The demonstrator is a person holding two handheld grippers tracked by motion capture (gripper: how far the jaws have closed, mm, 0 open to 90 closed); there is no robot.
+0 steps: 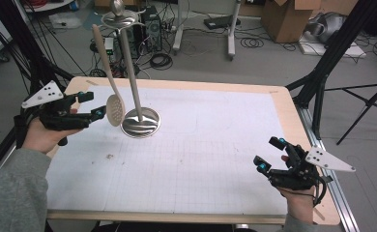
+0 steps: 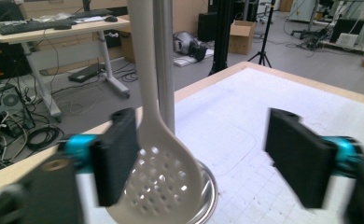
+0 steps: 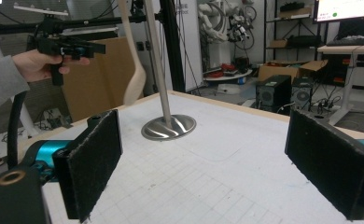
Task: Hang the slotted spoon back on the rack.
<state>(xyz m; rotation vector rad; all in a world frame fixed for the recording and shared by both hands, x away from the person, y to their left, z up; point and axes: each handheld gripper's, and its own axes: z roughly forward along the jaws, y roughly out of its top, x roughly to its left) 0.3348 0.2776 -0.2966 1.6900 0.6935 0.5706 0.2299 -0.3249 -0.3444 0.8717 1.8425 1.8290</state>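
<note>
Cream plastic slotted spoon (image 1: 113, 107) hangs from the steel utensil stand (image 1: 139, 121) near the worktop's (image 1: 215, 145) far left corner, so the left claw (image 1: 89, 105) stands released beside it, while the right claw (image 1: 267, 154) waits open and empty.

The right gripper (image 3: 203, 163) holds its fingers (image 3: 94, 158) wide apart over the counter (image 3: 227, 163). Beyond them stands the metal stand (image 3: 167, 125), a pale slotted spoon (image 3: 134, 84) hanging beside it, the left gripper (image 3: 73, 46) near the spoon.

Slotted spoon (image 1: 114, 109) left of stand (image 1: 139, 122) — hanging (table's (image 1: 215, 88) far-left part)
</note>
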